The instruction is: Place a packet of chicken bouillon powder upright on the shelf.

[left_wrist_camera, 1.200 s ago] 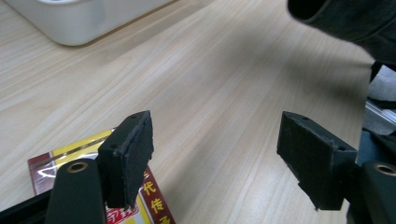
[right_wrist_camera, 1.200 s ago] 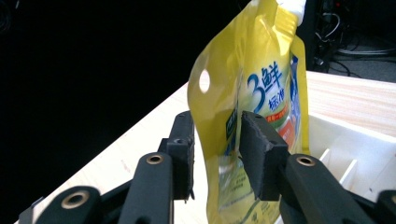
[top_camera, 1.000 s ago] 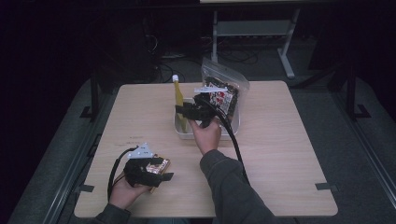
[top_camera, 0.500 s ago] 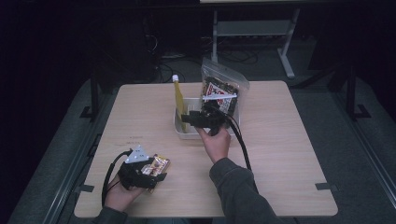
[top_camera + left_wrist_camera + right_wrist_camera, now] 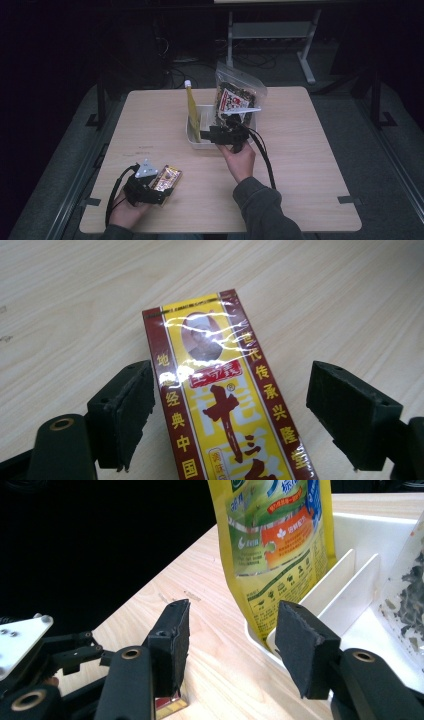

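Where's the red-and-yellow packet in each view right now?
High view: red-and-yellow packet lies flat near the table's front left, at the left gripper.
Left gripper view: centre, between the open jaws.
Right gripper view: a corner at the bottom edge.
Shared landmark: the wooden table.

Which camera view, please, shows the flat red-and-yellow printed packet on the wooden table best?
The left gripper view: the flat red-and-yellow printed packet lies close up, its print legible. The high view shows it small; the right gripper view catches just a corner.
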Demonstrator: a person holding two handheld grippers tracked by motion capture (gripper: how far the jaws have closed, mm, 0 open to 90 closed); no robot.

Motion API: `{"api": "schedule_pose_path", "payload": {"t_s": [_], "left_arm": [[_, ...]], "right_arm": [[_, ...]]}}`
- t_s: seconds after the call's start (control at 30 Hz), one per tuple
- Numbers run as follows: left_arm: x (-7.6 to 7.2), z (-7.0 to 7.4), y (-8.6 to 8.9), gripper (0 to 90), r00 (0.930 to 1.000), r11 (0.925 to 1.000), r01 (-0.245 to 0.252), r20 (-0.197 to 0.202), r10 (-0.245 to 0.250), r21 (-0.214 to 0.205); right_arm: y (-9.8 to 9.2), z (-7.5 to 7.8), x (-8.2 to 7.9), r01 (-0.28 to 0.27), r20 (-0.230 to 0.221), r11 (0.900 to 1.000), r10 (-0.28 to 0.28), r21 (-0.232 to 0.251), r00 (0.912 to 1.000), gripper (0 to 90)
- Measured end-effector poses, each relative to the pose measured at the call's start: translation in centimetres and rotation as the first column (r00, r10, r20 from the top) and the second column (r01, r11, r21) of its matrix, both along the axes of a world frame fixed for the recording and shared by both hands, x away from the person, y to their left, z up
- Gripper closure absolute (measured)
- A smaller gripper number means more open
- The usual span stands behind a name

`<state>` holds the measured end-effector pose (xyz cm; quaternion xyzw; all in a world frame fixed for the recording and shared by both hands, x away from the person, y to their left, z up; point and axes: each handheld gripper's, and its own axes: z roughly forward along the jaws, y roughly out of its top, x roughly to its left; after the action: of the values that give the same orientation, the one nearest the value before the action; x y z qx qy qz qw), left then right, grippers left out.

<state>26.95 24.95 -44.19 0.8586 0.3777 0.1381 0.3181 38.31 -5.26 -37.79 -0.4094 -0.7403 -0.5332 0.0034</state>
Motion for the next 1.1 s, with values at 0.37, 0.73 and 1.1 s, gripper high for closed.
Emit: {"api": "schedule_pose_path", "payload": {"t_s": [0.37, 0.73, 1.1], "left_arm": [[0.4, -0.7, 0.0, 19.3, 0.9994, 0.9994, -0.004, -0.035, 0.005, 0.035], [0.6, -1.0, -0.2, 22.9, 0.998, 0.9992, 0.002, -0.063, 0.0, 0.041], [0.7, -1.0, -0.2, 31.3, 0.9962, 0.9993, 0.001, -0.087, 0.002, 0.036]], "right_arm": [[-0.4, -0.5, -0.8, -0.019, -0.018, 0.9997, 0.018, -0.013, 0.9997, 43.8], [-0.6, -1.1, -1.4, -0.05, -0.045, 0.9982, 0.048, -0.033, 0.9978, 40.4], [-0.9, -1.7, -1.8, -0.097, -0.089, 0.9942, 0.092, -0.048, 0.9917, 37.8]]}}
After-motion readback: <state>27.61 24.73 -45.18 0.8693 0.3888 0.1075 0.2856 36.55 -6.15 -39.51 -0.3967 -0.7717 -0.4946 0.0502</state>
